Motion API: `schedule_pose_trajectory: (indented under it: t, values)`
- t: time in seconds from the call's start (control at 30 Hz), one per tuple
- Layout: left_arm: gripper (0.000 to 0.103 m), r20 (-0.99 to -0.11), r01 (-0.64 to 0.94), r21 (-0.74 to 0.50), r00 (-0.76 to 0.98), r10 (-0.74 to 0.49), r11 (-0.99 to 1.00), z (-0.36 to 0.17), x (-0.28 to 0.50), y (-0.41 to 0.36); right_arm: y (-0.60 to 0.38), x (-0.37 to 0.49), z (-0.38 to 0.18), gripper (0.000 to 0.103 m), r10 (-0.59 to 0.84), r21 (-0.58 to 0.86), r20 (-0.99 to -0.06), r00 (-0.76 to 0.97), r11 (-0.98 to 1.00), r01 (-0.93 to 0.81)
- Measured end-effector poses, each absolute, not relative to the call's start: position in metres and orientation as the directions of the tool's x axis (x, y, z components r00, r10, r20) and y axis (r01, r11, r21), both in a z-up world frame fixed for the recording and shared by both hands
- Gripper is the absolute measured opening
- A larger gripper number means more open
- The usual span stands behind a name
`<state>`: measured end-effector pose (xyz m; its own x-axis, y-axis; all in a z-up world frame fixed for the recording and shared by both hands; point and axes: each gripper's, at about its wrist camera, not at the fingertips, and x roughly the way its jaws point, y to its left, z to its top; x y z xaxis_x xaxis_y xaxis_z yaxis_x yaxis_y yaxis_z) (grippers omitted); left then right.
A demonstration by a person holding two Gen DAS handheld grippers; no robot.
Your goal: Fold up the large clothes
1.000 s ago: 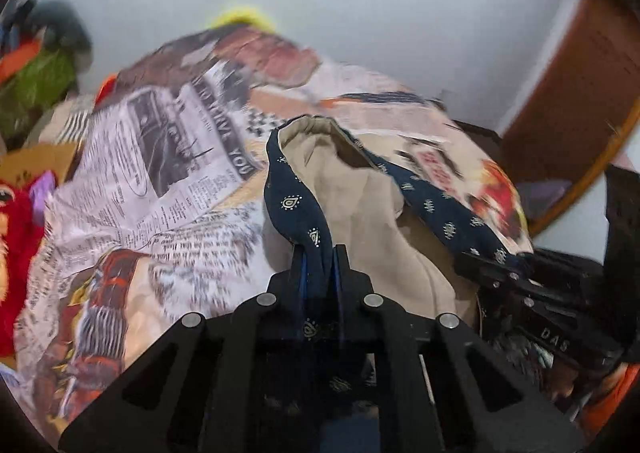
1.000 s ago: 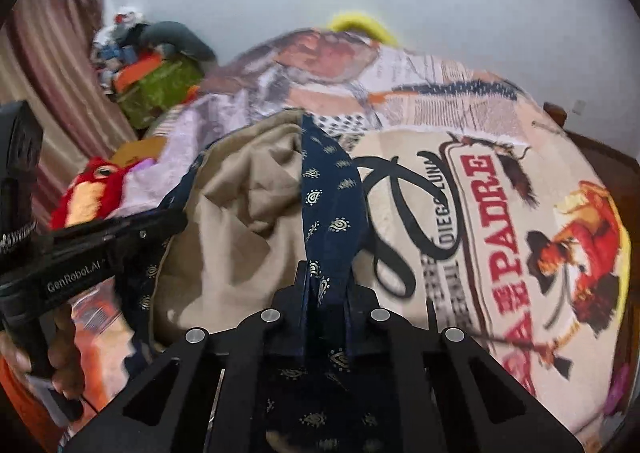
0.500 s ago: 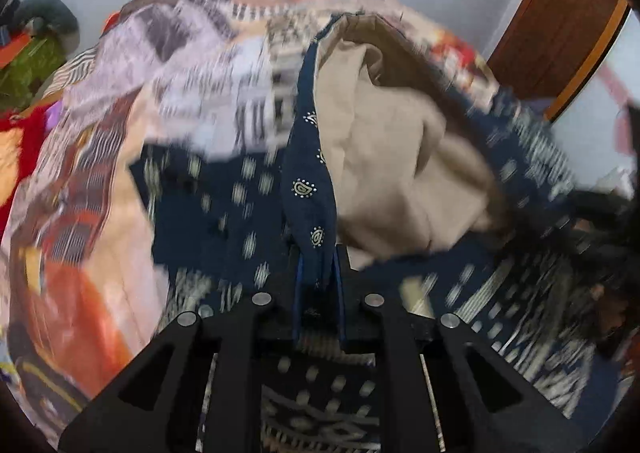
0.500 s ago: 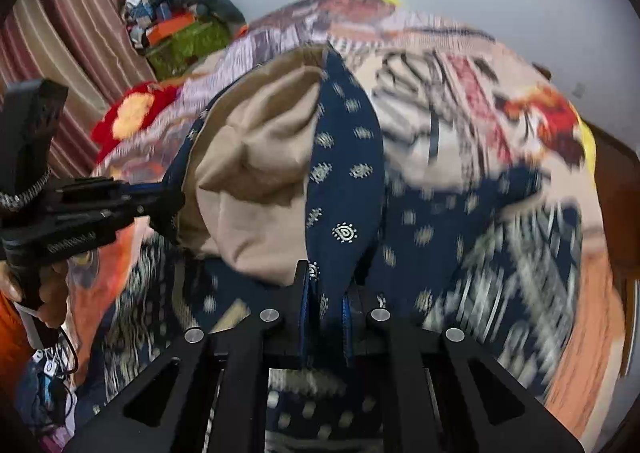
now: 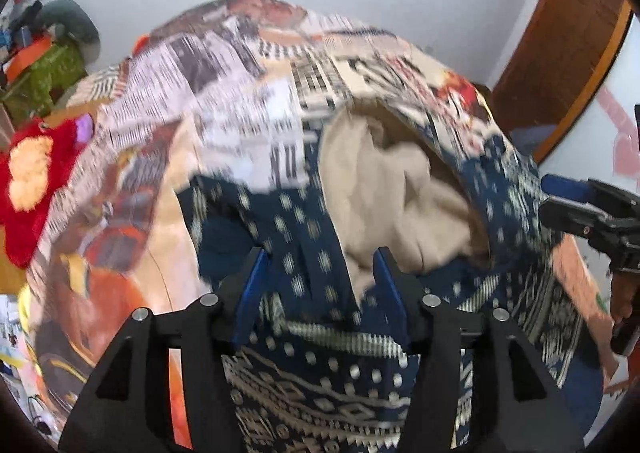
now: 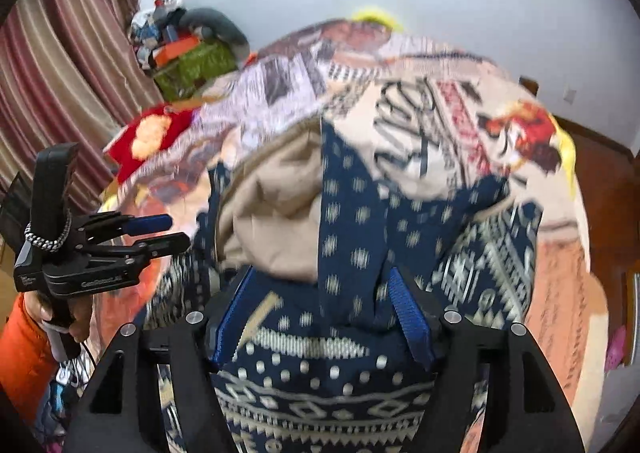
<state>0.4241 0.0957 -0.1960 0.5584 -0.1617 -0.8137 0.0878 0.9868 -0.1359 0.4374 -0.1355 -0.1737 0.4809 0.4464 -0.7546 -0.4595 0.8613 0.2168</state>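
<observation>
- While your left tool and right tool have just been opening, the navy patterned garment lies loose between both tools' spread fingers, gripped by neither.
- It lies heaped on the bed.
- Clutter fills the green box.

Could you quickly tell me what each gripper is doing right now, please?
Left gripper: open, jaws just opened, navy patterned garment lying loose between them.
Right gripper: open, just released the same garment.

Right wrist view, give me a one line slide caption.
Right claw just opened over the folded navy patterned garment on the printed bedspread; left claw open alongside.
</observation>
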Motion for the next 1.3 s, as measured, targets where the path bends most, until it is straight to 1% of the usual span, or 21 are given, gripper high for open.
schedule_pose_trajectory:
  t: [0.13,0.2,0.43,0.5,0.53,0.57,0.6,0.63,0.67,0.7,0.73,0.77,0.8,0.83,0.87,0.93,1.1,1.3]
  values:
    - [0.057,-0.814,0.056,-0.148,0.560,-0.154,0.987,-0.194,0.466,0.100,-0.115,0.471,-0.169,0.067,0.449,0.214,-0.749,0.487,0.860,-0.464]
    - [0.057,-0.821,0.051,-0.181,0.542,-0.180,0.982,-0.200,0.484,0.101,-0.105,0.488,-0.172,0.067,0.440,0.209,-0.758,0.482,0.863,-0.460]
    - [0.057,-0.853,0.003,-0.284,0.457,-0.254,0.959,-0.248,0.541,0.099,-0.076,0.552,-0.209,0.067,0.423,0.252,-0.801,0.424,0.880,-0.402]
    - [0.057,-0.852,-0.004,-0.301,0.451,-0.267,0.954,-0.256,0.548,0.099,-0.073,0.564,-0.219,0.065,0.418,0.263,-0.809,0.412,0.886,-0.383]
    - [0.052,-0.845,-0.002,-0.316,0.456,-0.281,0.949,-0.258,0.551,0.099,-0.072,0.568,-0.223,0.059,0.423,0.271,-0.811,0.404,0.884,-0.381]
    - [0.043,-0.837,0.003,-0.329,0.461,-0.294,0.944,-0.259,0.552,0.099,-0.070,0.572,-0.228,0.051,0.429,0.281,-0.813,0.394,0.881,-0.380]
    - [0.039,-0.831,0.013,-0.344,0.462,-0.311,0.939,-0.259,0.553,0.098,-0.069,0.574,-0.231,0.048,0.434,0.287,-0.814,0.386,0.879,-0.381]
    - [0.032,-0.829,0.019,-0.351,0.458,-0.320,0.936,-0.259,0.553,0.097,-0.067,0.576,-0.234,0.041,0.439,0.295,-0.815,0.379,0.877,-0.381]
    - [0.022,-0.829,0.026,-0.352,0.456,-0.324,0.936,-0.259,0.553,0.096,-0.067,0.577,-0.236,0.036,0.442,0.300,-0.815,0.374,0.875,-0.379]
    - [0.017,-0.831,0.032,-0.342,0.456,-0.318,0.939,-0.258,0.553,0.095,-0.066,0.578,-0.239,0.034,0.450,0.311,-0.816,0.363,0.871,-0.380]
    - [0.008,-0.838,0.041,-0.316,0.456,-0.299,0.948,-0.255,0.551,0.092,-0.067,0.578,-0.241,0.027,0.455,0.320,-0.815,0.360,0.870,-0.376]
    - [0.007,-0.840,0.050,-0.300,0.459,-0.288,0.953,-0.253,0.549,0.091,-0.068,0.578,-0.242,0.022,0.457,0.324,-0.814,0.359,0.870,-0.372]
    - [0.007,-0.838,0.059,-0.289,0.467,-0.282,0.956,-0.248,0.546,0.090,-0.069,0.576,-0.242,0.020,0.458,0.327,-0.813,0.360,0.870,-0.369]
    - [0.007,-0.833,0.069,-0.284,0.477,-0.281,0.956,-0.243,0.542,0.089,-0.070,0.574,-0.241,0.015,0.462,0.332,-0.810,0.362,0.869,-0.368]
    - [0.007,-0.825,0.081,-0.283,0.488,-0.286,0.956,-0.236,0.537,0.088,-0.072,0.571,-0.239,0.012,0.466,0.336,-0.807,0.364,0.867,-0.367]
    - [0.007,-0.809,0.110,-0.278,0.509,-0.294,0.954,-0.220,0.526,0.086,-0.077,0.563,-0.232,0.010,0.476,0.340,-0.795,0.375,0.863,-0.374]
    - [0.007,-0.775,0.187,-0.261,0.544,-0.321,0.947,-0.182,0.482,0.074,-0.092,0.520,-0.196,0.009,0.505,0.329,-0.757,0.414,0.843,-0.426]
    - [0.007,-0.773,0.253,-0.198,0.554,-0.309,0.947,-0.170,0.421,0.060,-0.112,0.451,-0.168,0.009,0.538,0.320,-0.728,0.426,0.815,-0.482]
